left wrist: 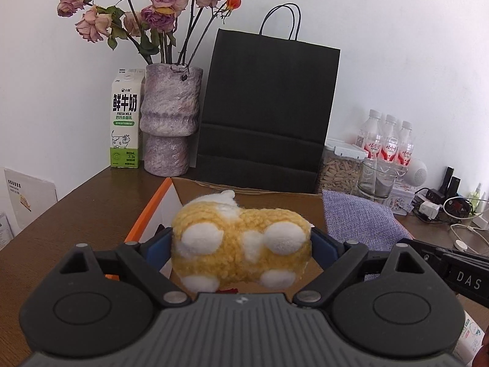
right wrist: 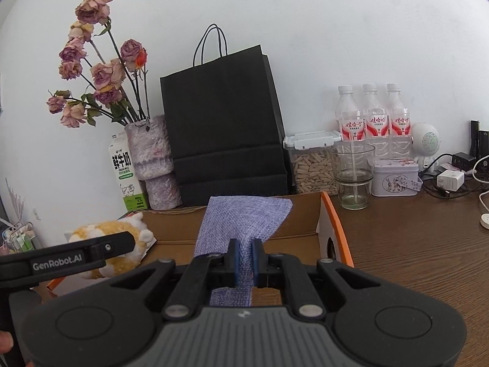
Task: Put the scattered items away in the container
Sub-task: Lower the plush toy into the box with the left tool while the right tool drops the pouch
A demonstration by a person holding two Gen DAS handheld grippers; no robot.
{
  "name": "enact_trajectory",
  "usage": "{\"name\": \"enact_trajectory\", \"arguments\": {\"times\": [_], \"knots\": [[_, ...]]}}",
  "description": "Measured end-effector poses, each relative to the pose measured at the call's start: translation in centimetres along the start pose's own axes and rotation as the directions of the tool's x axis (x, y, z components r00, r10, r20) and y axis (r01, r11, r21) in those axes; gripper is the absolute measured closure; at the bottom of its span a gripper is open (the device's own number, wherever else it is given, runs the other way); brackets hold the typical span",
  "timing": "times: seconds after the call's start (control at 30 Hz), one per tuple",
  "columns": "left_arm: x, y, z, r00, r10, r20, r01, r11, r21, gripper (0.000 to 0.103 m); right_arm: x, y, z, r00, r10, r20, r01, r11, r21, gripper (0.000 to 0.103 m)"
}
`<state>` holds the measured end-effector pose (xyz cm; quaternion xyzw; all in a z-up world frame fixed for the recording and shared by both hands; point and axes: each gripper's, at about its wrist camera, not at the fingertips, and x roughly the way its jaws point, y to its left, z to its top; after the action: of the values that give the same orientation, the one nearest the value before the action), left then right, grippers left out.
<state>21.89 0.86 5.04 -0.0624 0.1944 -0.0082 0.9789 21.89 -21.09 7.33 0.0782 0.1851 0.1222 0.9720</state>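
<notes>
My left gripper (left wrist: pixel 241 246) is shut on a fluffy yellow and white plush toy (left wrist: pixel 241 241), which hangs over the near left part of an open cardboard box with an orange edge (left wrist: pixel 146 214). In the right wrist view the same plush toy (right wrist: pixel 122 238) shows at the left, partly behind the left gripper's body (right wrist: pixel 70 258). My right gripper (right wrist: pixel 244 258) is shut on a lilac woven cloth (right wrist: pixel 244 217), pinched between the blue pads (right wrist: pixel 233 260) and spreading out above the cardboard box (right wrist: pixel 305 217). The cloth (left wrist: pixel 360 217) also appears at the right in the left wrist view.
A black paper bag (right wrist: pixel 226 128) stands right behind the box. A milk carton (left wrist: pixel 126 122) and a vase of dried roses (left wrist: pixel 169 116) are at the back left. A seed jar (right wrist: pixel 311 165), a glass (right wrist: pixel 354 174), three bottles (right wrist: pixel 371 113), a tin (right wrist: pixel 395 177) and chargers (right wrist: pixel 449 180) crowd the back right.
</notes>
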Motion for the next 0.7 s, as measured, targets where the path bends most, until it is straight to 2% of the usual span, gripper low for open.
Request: {"name": "enact_trajectory", "arguments": {"times": [0.1, 0.2, 0.27, 0.3, 0.33, 0.43, 0.7], "knots": [[0.0, -0.1, -0.1, 1.000, 0.002, -0.007, -0.002, 1.000, 0.009, 0.009, -0.2, 0.3, 0.1, 1.000, -0.007, 0.005, 0.007, 1.000, -0.014, 0.095], [-0.1, -0.4, -0.4, 1.000, 0.019, -0.001, -0.019, 0.999, 0.031, 0.002, -0.4, 0.2, 0.1, 1.000, -0.012, -0.003, 0.012, 1.000, -0.001, 0.085], [-0.8, -0.6, -0.6, 0.998, 0.044, 0.044, -0.047, 0.998, 0.049, 0.000, -0.6, 0.0, 0.2, 1.000, 0.007, -0.027, -0.006, 1.000, 0.017, 0.056], [-1.2, -0.7, -0.7, 0.997, 0.049, 0.065, -0.053, 0.997, 0.062, 0.000, -0.7, 0.1, 0.2, 1.000, 0.002, -0.031, -0.002, 1.000, 0.016, 0.017], [-1.4, -0.7, -0.8, 0.996, 0.049, 0.076, -0.054, 0.996, 0.070, 0.000, -1.1, 0.3, 0.0, 1.000, -0.013, -0.017, 0.013, 1.000, 0.002, 0.001], [-2.1, -0.9, -0.7, 0.994, 0.055, 0.092, -0.062, 0.995, 0.074, 0.000, -1.9, 1.3, -0.1, 0.999, -0.050, 0.007, 0.051, 0.997, -0.063, 0.000], [-2.2, -0.7, -0.8, 0.995, 0.053, 0.083, -0.058, 0.996, 0.065, 0.000, -2.4, 2.0, -0.6, 0.998, -0.057, 0.006, 0.057, 0.994, -0.091, 0.000]]}}
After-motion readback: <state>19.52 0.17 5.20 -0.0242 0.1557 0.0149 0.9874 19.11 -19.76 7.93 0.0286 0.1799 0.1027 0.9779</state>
